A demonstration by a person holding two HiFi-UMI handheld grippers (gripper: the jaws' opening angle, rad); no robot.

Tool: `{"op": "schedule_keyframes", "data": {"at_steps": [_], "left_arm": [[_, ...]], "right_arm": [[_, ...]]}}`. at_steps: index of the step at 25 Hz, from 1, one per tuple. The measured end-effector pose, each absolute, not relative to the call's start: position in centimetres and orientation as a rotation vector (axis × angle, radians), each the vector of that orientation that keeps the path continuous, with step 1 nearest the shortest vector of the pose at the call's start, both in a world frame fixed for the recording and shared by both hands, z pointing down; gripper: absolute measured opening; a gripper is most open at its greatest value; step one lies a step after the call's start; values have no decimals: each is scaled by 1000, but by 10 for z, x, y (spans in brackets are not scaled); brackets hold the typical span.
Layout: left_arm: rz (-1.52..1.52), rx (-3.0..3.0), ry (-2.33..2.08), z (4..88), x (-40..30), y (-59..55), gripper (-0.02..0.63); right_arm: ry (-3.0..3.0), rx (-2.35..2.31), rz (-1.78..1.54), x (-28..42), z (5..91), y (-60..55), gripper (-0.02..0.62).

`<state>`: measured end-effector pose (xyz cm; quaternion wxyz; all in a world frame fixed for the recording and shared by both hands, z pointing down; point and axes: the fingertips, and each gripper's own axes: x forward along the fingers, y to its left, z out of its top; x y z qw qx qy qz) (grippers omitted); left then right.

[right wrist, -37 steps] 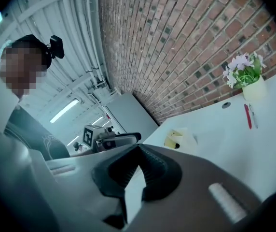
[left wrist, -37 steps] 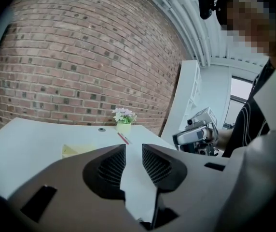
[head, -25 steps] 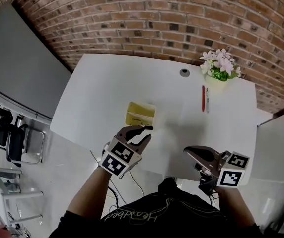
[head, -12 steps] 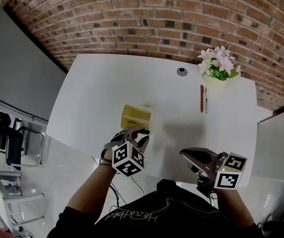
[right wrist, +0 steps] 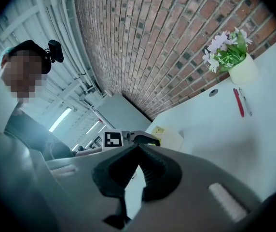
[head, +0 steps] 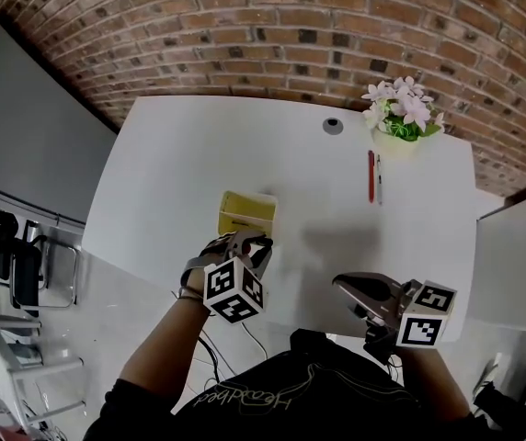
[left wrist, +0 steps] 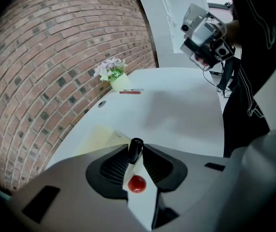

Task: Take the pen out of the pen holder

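The yellow pen holder [head: 245, 213] stands on the white table [head: 189, 163], near its front edge. My left gripper [head: 250, 245] hangs just in front of the holder and points steeply down. In the left gripper view a black pen end [left wrist: 135, 150] sits between its jaw tips. The jaws are closing, and both tips touch the pen's sides. A round red spot [left wrist: 137, 183] shows in the gap below; I cannot tell what it is. My right gripper [head: 342, 283] hovers off the table's front edge, shut on nothing. A red pen [head: 371, 176] and a thinner pen [head: 379, 180] lie far right.
A pot of pink flowers [head: 399, 118] stands at the back right, with a round cable grommet [head: 333, 126] to its left. A brick wall [head: 337, 35] runs behind the table. Chairs [head: 24, 265] stand on the floor at the left. A white partition [head: 511, 265] rises at the right.
My left gripper has sunk toward the holder's near edge and rolled, so its marker cube now faces up. The pen that stuck out sideways no longer shows in the head view. The right gripper stayed put.
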<state>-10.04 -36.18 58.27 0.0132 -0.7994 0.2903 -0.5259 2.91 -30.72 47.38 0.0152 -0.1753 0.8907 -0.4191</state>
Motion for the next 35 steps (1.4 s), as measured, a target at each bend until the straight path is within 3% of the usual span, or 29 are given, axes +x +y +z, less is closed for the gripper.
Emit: {"op": "schedule_keyframes", "data": {"at_steps": [24,35], "left_arm": [[-1533,-2520,1041,555,-109,-356,75],[-1282,-2522,1281,503,-117,-359,74]], "right_arm": [[2743,-551,-1319,27,473,-284,2],[2765,-539,-1250,18,459,-262,2]]}}
